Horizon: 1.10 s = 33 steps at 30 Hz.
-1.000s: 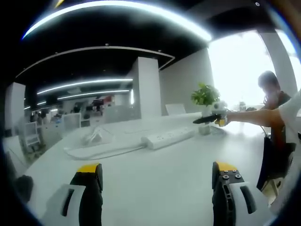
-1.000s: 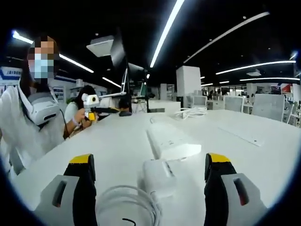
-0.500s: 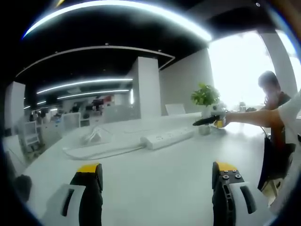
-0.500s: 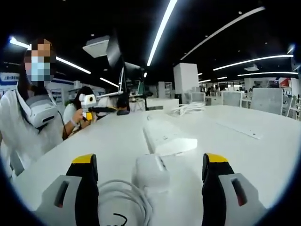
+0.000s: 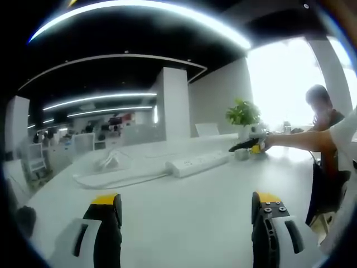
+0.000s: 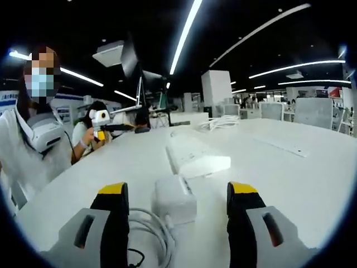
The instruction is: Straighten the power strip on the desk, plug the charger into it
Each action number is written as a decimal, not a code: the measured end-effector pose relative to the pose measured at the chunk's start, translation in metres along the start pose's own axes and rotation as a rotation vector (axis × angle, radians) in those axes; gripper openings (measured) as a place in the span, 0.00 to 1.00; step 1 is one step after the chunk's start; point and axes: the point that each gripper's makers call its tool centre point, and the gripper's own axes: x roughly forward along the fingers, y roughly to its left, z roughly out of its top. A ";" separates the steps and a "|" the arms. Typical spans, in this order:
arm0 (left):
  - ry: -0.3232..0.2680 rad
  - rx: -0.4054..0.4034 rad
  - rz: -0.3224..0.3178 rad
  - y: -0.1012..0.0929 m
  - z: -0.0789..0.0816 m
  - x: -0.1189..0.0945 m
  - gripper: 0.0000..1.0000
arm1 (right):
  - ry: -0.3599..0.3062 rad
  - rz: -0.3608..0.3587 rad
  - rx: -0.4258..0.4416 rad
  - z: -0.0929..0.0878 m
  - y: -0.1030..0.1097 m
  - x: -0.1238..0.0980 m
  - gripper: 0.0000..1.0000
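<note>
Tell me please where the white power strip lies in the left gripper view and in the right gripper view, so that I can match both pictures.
Left gripper view: the power strip lies across the middle of the white desk, far ahead of the tongs.
Right gripper view: the power strip lies at centre, pointing away, just beyond the white charger between the tongs.
Shared landmark: the coiled white cable past its far end.
</note>
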 end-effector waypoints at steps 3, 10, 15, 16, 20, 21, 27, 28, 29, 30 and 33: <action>-0.002 -0.002 0.002 0.001 0.000 0.000 0.99 | 0.001 0.001 0.003 0.000 0.001 0.000 0.62; -0.004 -0.002 0.003 0.002 0.000 -0.001 0.99 | 0.018 0.003 0.004 -0.003 -0.002 -0.001 0.57; -0.008 -0.005 0.006 0.003 0.000 -0.002 0.99 | 0.034 0.005 0.002 -0.006 -0.002 0.000 0.53; -0.007 -0.005 0.007 0.003 0.000 -0.002 0.99 | 0.034 0.006 0.002 -0.006 -0.001 0.001 0.52; -0.008 -0.007 0.006 0.003 0.000 -0.002 0.99 | 0.041 0.003 -0.003 -0.007 0.000 0.002 0.45; -0.009 -0.007 0.005 0.003 0.000 -0.002 0.99 | 0.040 0.003 0.002 -0.007 0.000 0.002 0.44; -0.012 -0.008 0.004 0.003 0.000 -0.003 0.99 | 0.038 -0.014 0.008 -0.007 -0.004 0.000 0.37; -0.012 -0.009 0.005 0.003 0.000 -0.003 0.99 | 0.039 -0.017 0.006 -0.007 -0.004 0.000 0.36; -0.012 -0.009 0.007 0.004 0.000 -0.003 0.99 | 0.040 -0.024 0.007 -0.007 -0.005 0.000 0.34; -0.012 -0.009 0.007 0.004 0.000 -0.004 0.99 | 0.040 -0.029 0.006 -0.007 -0.006 0.000 0.33; -0.014 -0.010 0.009 0.005 0.000 -0.005 0.99 | 0.039 -0.041 0.011 -0.007 -0.009 0.000 0.30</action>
